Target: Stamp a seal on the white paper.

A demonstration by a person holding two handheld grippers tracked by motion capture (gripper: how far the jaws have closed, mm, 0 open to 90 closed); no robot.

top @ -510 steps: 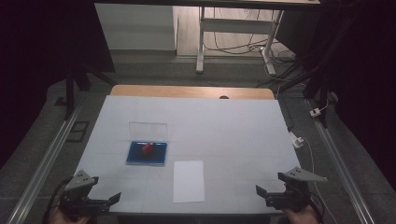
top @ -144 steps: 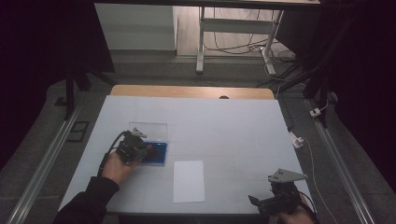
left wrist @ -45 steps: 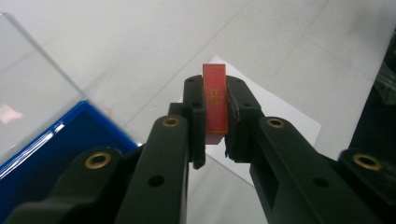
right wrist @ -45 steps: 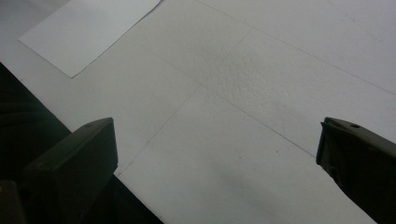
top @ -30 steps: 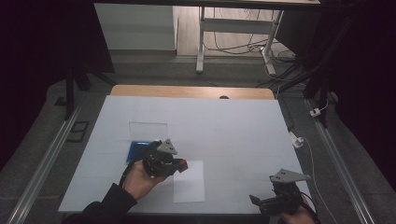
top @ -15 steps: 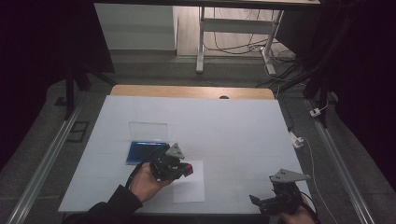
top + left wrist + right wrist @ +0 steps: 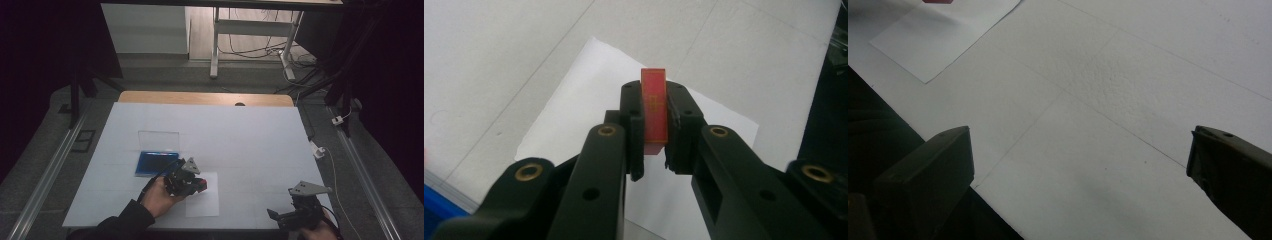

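The left tool (image 7: 655,117) is clamped on a red block (image 7: 654,111), held upright over the white sheet (image 7: 206,204) at lower centre of the high view. The blue tray (image 7: 152,161) lies just upper left of it. The right tool (image 7: 296,214), jaws wide apart, sits at the lower right over the surface (image 7: 260,145).

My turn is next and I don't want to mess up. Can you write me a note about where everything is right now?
Left gripper: shut on the small flat red block, held on edge over the white sheet of paper.
Right gripper: open, holding nothing, at the near right edge of the white table.
Blue tray with its clear upright lid sits left of the paper; the block is out of it.
Done: block lifted and carried to the paper.
Left: probably lower it onto the paper and let go.
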